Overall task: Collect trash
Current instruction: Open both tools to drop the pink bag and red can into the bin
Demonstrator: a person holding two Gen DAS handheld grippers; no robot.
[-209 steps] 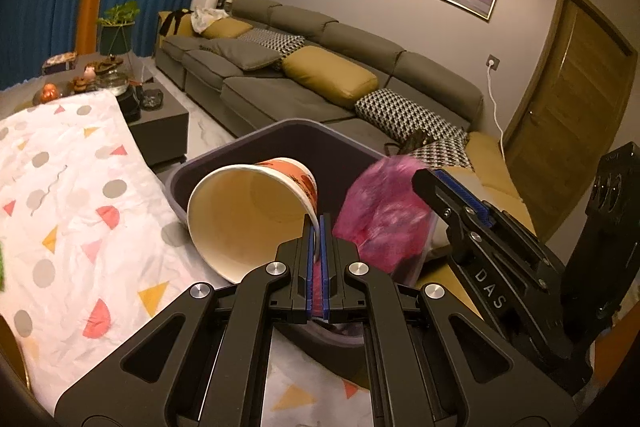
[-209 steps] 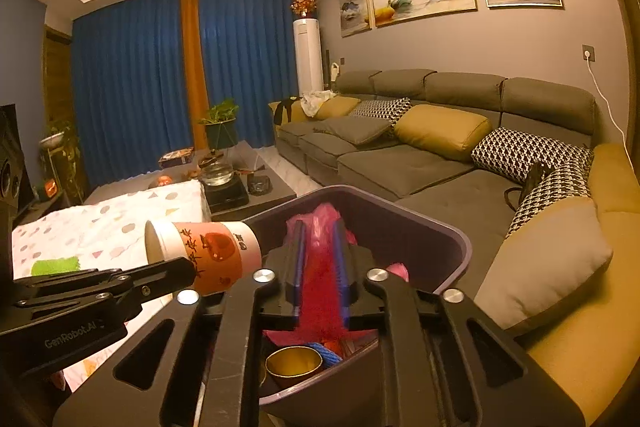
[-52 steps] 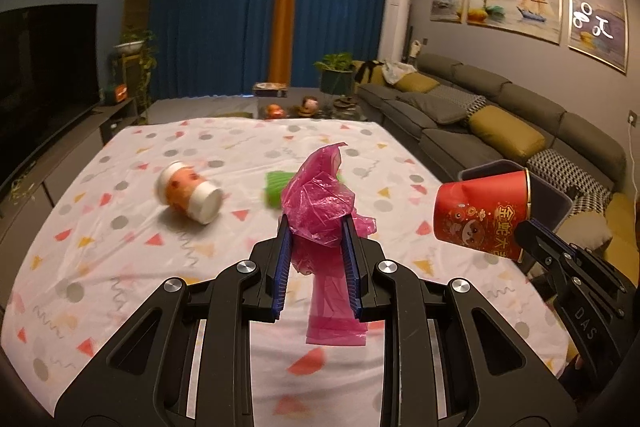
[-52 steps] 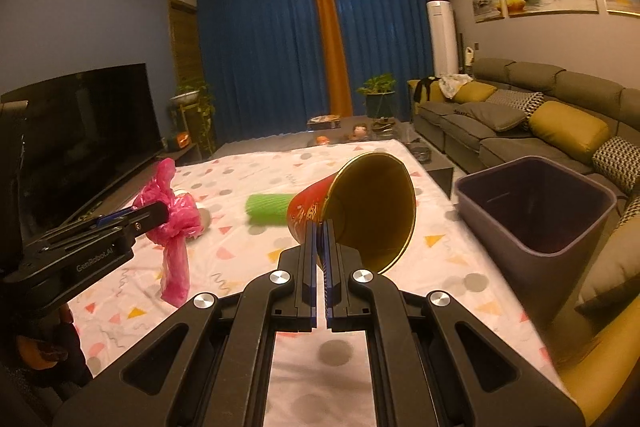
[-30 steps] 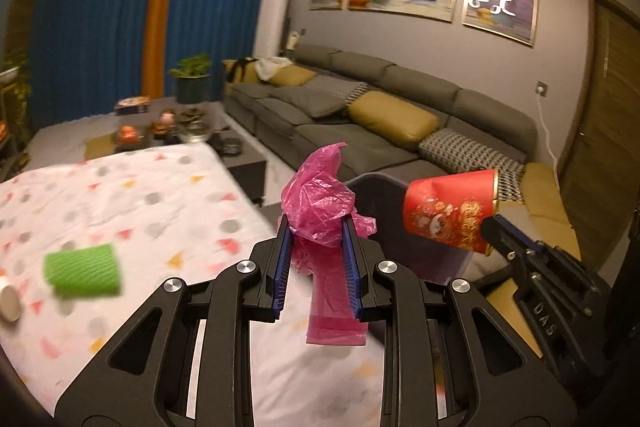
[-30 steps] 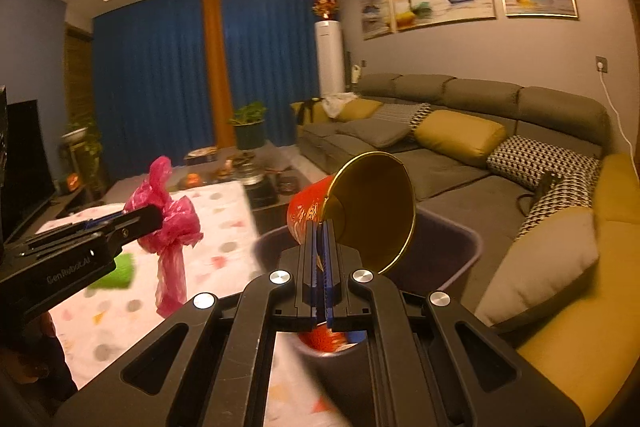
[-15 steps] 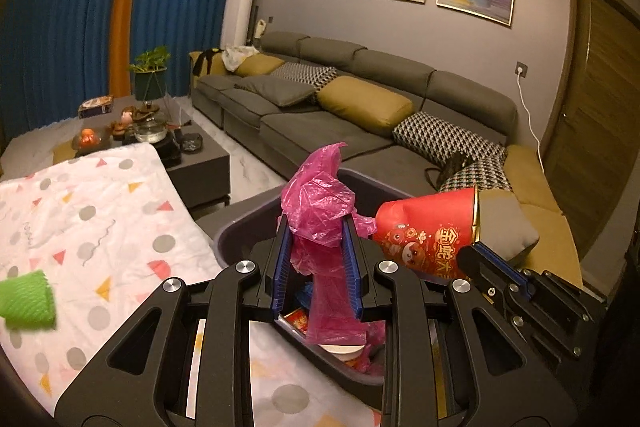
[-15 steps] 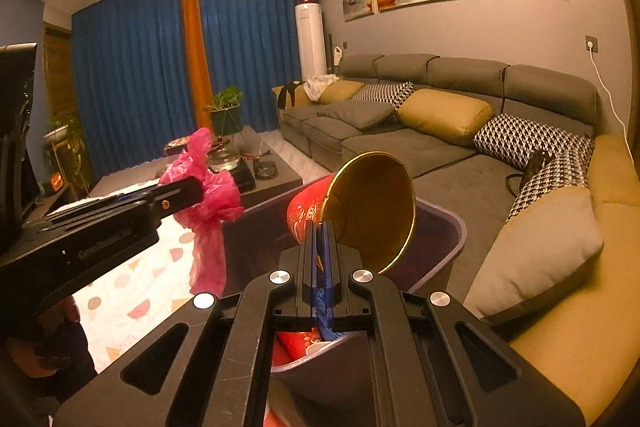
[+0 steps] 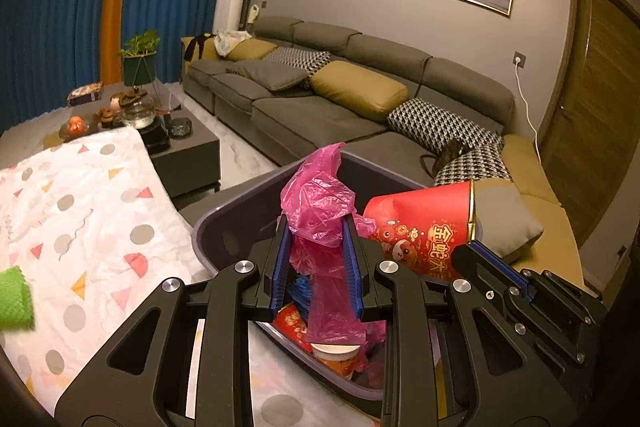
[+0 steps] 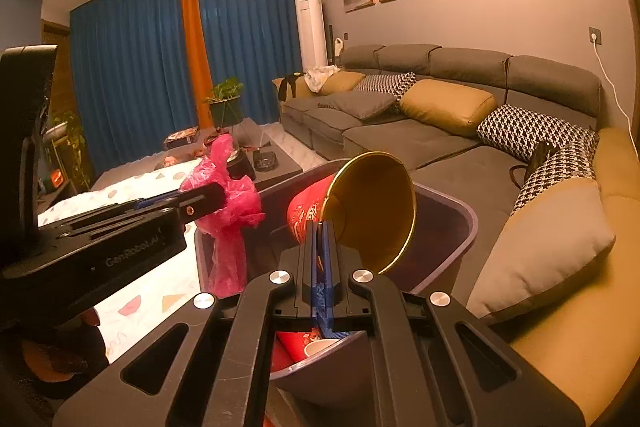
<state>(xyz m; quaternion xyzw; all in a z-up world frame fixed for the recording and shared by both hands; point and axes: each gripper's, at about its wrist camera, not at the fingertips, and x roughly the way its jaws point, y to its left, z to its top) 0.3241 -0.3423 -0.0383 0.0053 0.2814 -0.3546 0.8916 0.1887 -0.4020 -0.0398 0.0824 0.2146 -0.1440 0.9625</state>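
Note:
My left gripper [image 9: 316, 251] is shut on a crumpled pink plastic bag [image 9: 320, 203] and holds it over the open purple trash bin [image 9: 224, 223]. My right gripper [image 10: 322, 247] is shut on the rim of a red paper cup with a gold inside [image 10: 372, 211], tilted over the same bin [image 10: 464, 227]. The cup also shows in the left wrist view [image 9: 424, 231], to the right of the bag. The bag shows in the right wrist view [image 10: 228, 195], at the left. Cups and pink plastic lie in the bin [image 9: 336, 355].
A table with a white dotted cloth [image 9: 80, 219] stands left of the bin, with a green item [image 9: 14, 297] on it. A grey sofa with cushions [image 9: 360, 95] runs behind. A dark coffee table [image 9: 184, 151] stands beyond the cloth.
Both grippers have swung from the table to the bin, carrying the pink bag and the red cup. In the last half second they moved closer over the bin's opening.

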